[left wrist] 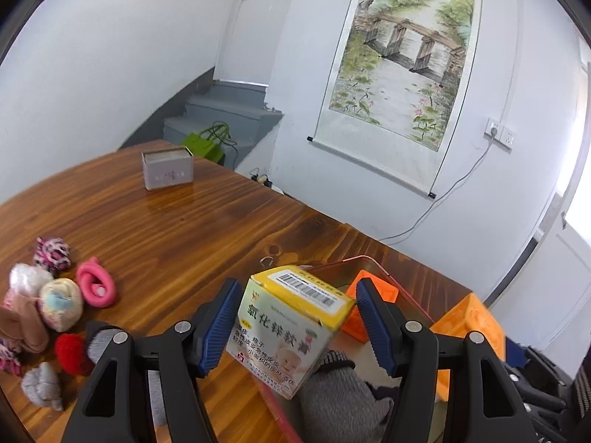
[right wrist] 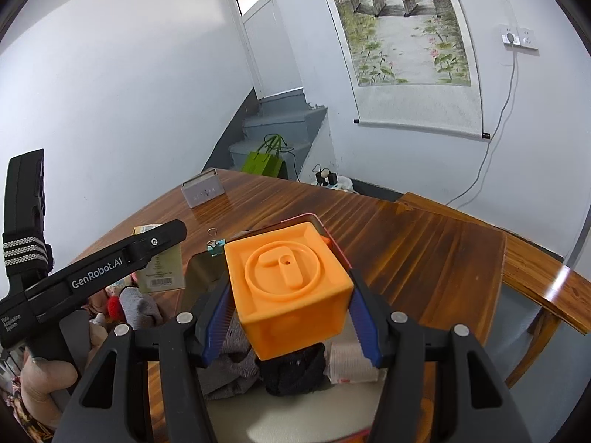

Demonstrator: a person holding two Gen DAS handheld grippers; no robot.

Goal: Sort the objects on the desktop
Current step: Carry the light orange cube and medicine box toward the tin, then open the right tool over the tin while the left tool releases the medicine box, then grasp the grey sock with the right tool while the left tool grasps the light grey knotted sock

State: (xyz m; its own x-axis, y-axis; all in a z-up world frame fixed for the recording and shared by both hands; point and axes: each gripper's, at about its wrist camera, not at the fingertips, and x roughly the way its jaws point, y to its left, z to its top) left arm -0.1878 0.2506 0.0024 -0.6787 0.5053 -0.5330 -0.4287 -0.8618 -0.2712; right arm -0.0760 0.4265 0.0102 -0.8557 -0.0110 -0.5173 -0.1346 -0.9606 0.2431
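The wooden tabletop (left wrist: 177, 229) carried a clear tray with a pink rim (left wrist: 364, 257) near its right edge, with grey and dark socks (right wrist: 240, 354) piled by it. A heap of rolled socks and hair ties (left wrist: 55, 302) lay at the left, well apart from a grey tin (left wrist: 168, 169) at the far side.

The right tool (right wrist: 291, 317) was clamped on an orange cube (right wrist: 288, 288), held above the socks and the tray. The left tool (left wrist: 295, 332) had a medicine box (left wrist: 288, 328) between its blue pads; the left pad appeared to touch the box, while the right one seemed to stand slightly off its yellow top, so whether that grip was firm could not be told.

The box sat tilted, and with so little pad contact it looked likely to twist or slip out. The two tools worked close together over the tray, so one could knock the other's load.

A small binder clip (right wrist: 216, 247) lay beyond the tray. The tray's floor was mostly hidden behind the cube and socks, and a second orange block (left wrist: 469, 332) was partly cut off by the left tool.
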